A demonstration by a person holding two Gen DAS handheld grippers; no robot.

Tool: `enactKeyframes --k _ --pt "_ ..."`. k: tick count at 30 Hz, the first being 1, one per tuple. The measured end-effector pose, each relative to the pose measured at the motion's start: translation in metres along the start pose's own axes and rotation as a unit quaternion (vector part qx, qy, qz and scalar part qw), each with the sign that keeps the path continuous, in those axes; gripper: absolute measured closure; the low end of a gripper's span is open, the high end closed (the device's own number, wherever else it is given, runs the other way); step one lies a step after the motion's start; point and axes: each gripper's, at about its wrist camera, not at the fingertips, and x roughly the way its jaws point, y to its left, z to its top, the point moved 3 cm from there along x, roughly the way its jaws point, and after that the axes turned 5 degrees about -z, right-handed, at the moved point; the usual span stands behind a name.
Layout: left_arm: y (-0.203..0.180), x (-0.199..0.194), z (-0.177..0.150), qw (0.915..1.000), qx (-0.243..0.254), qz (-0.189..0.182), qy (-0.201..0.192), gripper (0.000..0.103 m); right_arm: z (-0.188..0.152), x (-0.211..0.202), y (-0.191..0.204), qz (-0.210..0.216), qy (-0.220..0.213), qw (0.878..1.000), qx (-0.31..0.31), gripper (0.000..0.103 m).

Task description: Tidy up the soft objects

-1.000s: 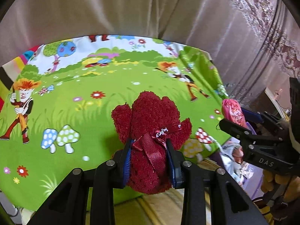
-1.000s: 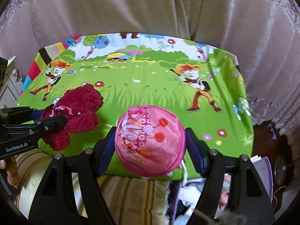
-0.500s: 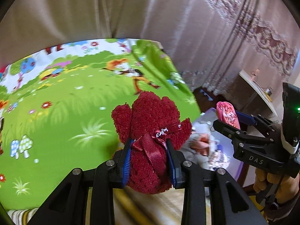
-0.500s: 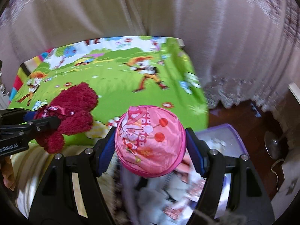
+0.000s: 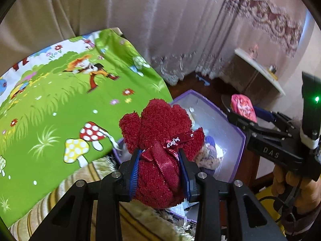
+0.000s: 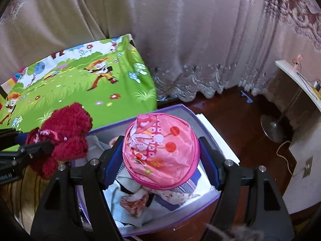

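Note:
My left gripper (image 5: 159, 167) is shut on a dark red plush toy (image 5: 160, 132) with a red ribbon, held in the air at the near left rim of a purple-rimmed storage bin (image 5: 239, 138). The plush also shows at the left of the right wrist view (image 6: 64, 132). My right gripper (image 6: 161, 156) is shut on a round pink fabric toy (image 6: 162, 150) with a flower print, held above the bin (image 6: 200, 202), which holds several soft fabric items. In the left wrist view the pink toy (image 5: 242, 108) sits at the right.
A table under a green cartoon cloth (image 5: 50, 110) stands left of the bin. A striped fuzzy cover (image 5: 66, 190) lies below it. Beige curtains (image 6: 180, 40) hang behind. A dark wooden floor (image 6: 236, 112), a fan base (image 6: 273, 127) and a cabinet (image 6: 297, 92) are to the right.
Both grippers have swung right, away from the green cloth to over the purple bin, each still holding its toy.

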Motion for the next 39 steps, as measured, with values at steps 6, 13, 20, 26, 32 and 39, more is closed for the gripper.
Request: enactKeyframes --k 6,13,20,26,32,39 --pt "-0.005 0.016 -0.008 0.9994 0.0 0.015 0.03 0.039 -0.01 0.007 -0.007 -0.005 0.017 1.0 0.013 0.026" --pt "0.001 0.01 -0.024 0.9981 -0.042 0.008 0.043 0.03 -0.028 -0.002 -0.008 -0.008 0.027 0.999 0.033 0.02" --pt "-0.002 -0.007 -0.065 0.9943 -0.088 -0.038 0.046 0.019 -0.051 -0.023 -0.004 -0.015 0.042 0.998 0.039 0.018" --pt "-0.007 -0.02 -0.075 0.9932 -0.106 -0.046 0.005 0.007 -0.068 -0.039 -0.004 -0.016 0.048 0.998 0.046 0.018" --pt "-0.016 -0.01 -0.076 0.9961 -0.084 -0.015 0.019 0.006 -0.071 -0.04 -0.004 -0.021 0.044 0.998 0.042 0.018" --pt "-0.011 -0.011 -0.077 0.9946 -0.099 -0.03 0.011 0.005 -0.072 -0.039 -0.006 -0.029 0.04 0.998 0.038 0.018"
